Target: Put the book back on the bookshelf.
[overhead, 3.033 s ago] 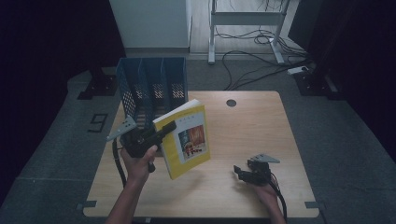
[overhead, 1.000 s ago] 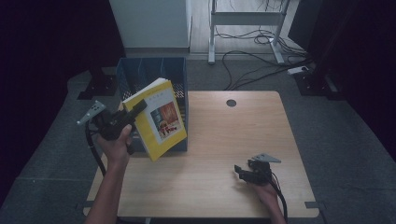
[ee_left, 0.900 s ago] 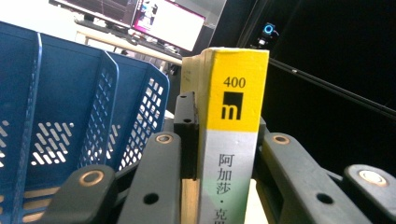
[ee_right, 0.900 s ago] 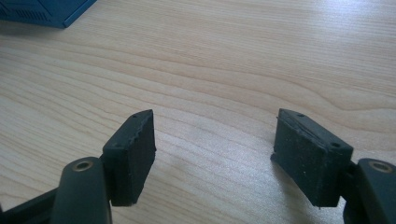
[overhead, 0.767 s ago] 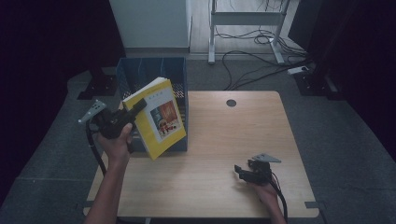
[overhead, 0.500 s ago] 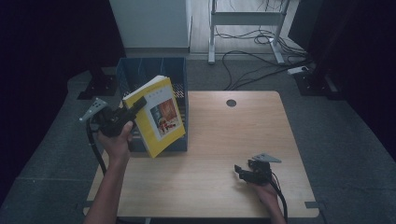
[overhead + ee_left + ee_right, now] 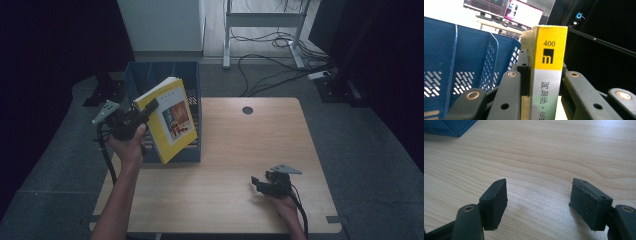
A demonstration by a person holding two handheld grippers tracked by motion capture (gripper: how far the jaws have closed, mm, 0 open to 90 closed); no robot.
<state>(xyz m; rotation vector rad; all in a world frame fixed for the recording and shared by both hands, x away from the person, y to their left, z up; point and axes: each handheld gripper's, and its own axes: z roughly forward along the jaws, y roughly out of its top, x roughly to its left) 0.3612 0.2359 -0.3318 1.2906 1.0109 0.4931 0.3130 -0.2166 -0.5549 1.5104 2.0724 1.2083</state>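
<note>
A thick yellow book (image 7: 170,117) with a picture on its cover is held up in the air, tilted, over the blue file rack (image 7: 192,80). My left gripper (image 7: 145,109) is shut on the book's spine edge at its upper left. In the left gripper view the yellow and grey spine (image 7: 549,70) stands between the black jaws, with the rack's blue dividers (image 7: 454,57) to the left. My right gripper (image 7: 257,184) rests low on the wooden table (image 7: 240,145) near the front right, open and empty; its fingertips (image 7: 495,197) stand wide apart over bare wood.
The blue rack has several upright slots and stands at the table's back left corner. A round cable hole (image 7: 247,110) sits near the table's far edge. Cables and a desk frame (image 7: 260,20) lie on the floor beyond. The rack's corner (image 7: 449,128) is at the upper left of the right gripper view.
My left hand lifted the book from the table's middle up and left over the rack three seconds ago; in the last second it only shifted slightly. The right gripper stayed put.
</note>
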